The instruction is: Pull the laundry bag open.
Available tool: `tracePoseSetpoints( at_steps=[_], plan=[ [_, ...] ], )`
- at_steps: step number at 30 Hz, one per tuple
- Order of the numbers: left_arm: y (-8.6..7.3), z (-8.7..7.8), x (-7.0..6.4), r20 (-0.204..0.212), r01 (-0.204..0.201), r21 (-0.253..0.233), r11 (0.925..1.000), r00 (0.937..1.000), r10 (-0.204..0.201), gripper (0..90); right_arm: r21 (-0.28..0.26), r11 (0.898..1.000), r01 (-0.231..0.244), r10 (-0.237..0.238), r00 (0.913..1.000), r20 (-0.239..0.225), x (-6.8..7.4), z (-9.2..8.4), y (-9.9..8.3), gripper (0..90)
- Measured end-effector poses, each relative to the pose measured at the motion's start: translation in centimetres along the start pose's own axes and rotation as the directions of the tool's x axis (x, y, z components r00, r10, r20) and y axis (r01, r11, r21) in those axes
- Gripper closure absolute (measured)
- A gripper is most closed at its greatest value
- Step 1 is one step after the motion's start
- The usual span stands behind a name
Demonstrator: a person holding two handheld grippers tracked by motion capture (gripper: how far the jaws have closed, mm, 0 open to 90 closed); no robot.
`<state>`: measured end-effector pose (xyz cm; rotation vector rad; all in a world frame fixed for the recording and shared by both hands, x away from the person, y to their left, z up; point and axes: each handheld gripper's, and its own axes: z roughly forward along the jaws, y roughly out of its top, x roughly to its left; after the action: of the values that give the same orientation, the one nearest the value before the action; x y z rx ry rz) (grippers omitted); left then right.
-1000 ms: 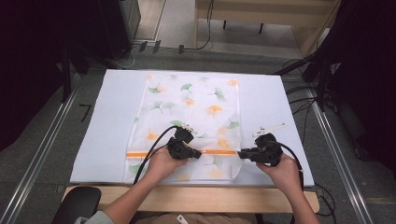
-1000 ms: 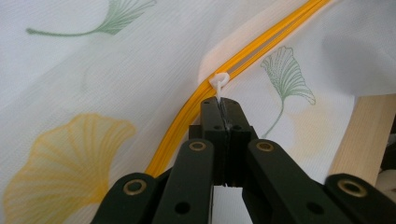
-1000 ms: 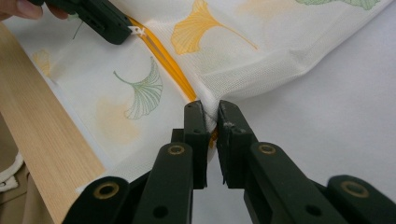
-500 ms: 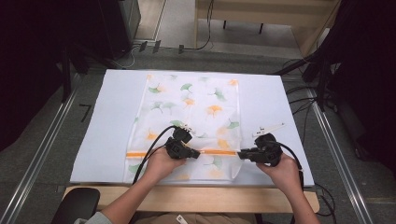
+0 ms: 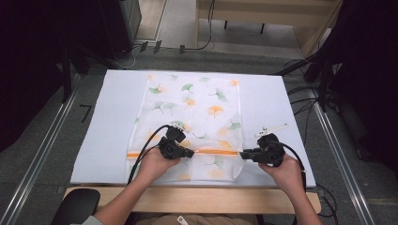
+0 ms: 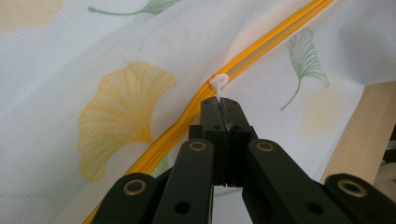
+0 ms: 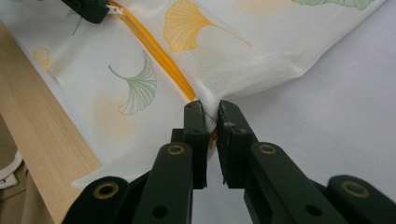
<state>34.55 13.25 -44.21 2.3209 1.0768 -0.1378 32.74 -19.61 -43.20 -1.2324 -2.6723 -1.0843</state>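
Along the orange zipper (image 5: 213,152), the left claw (image 6: 223,103) clamps the white slider (image 6: 219,83); the right claw (image 7: 211,116) pinches the mesh bag (image 5: 197,108) edge; next, a steady pull along the zipper.

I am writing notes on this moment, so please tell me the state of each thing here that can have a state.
mesh bag: lying flat on the white cover, its right edge pinched up.
orange zipper: looks closed to the right of the pull; the rest is hidden.
zipper pull: white, gripped at its tab.
left gripper: shut on the zipper pull.
right gripper: shut on the mesh bag's edge at the zipper's end.
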Motion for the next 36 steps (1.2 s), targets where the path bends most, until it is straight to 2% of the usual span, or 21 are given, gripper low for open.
tracePoseSetpoints(
  at_steps=[3, 7, 18, 20, 22, 26, 32, 36],
  plan=[
    [-0.3, -0.3, 0.3, -0.024, -0.012, 0.014, 0.9998, 0.9996, 0.012, 90.0, 0.000, 1.000, 0.001, -0.001, 1.0000, -0.002, 0.0, 0.0, 0.0, 85.0],
    [-0.7, -0.2, 0.7, -0.006, 0.029, -0.006, 0.9996, 0.9996, -0.029, 90.0, 0.003, 1.000, 0.002, -0.002, 1.0000, -0.003, 0.1, 0.1, 0.0, 85.0],
    [-0.7, -0.6, 0.7, -0.006, 0.024, -0.009, 0.9997, 0.9997, -0.024, 90.0, 0.004, 1.000, 0.004, -0.004, 1.0000, -0.001, 0.1, 0.1, 0.1, 85.0],
    [-0.7, -0.5, 0.7, -0.003, 0.037, -0.013, 0.9992, 0.9993, -0.038, 90.0, 0.004, 1.000, 0.005, -0.005, 1.0000, -0.003, 0.1, 0.1, 0.1, 85.0],
    [-0.8, -0.7, 0.9, -0.001, 0.035, -0.011, 0.9993, 0.9994, -0.035, 90.0, 0.004, 1.000, 0.005, -0.005, 1.0000, -0.004, 0.1, 0.1, 0.1, 85.0],
    [-1.2, -0.9, 1.1, -0.008, 0.061, -0.018, 0.9980, 0.9981, -0.062, 90.0, 0.003, 1.000, 0.006, -0.006, 1.0000, -0.004, 0.0, 0.0, 0.0, 84.9],
    [-2.3, -1.9, 2.5, -0.022, 0.108, -0.017, 0.9940, 0.9939, -0.109, 90.0, 0.008, 1.000, -0.004, 0.004, 1.0000, 0.002, -0.3, -0.2, -0.1, 84.7],
    [-2.9, -2.6, 2.7, -0.039, 0.110, -0.020, 0.9937, 0.9930, -0.111, 90.0, 0.017, 1.000, -0.004, 0.004, 1.0000, 0.003, -0.3, 0.0, 0.1, 84.7]
  ],
)
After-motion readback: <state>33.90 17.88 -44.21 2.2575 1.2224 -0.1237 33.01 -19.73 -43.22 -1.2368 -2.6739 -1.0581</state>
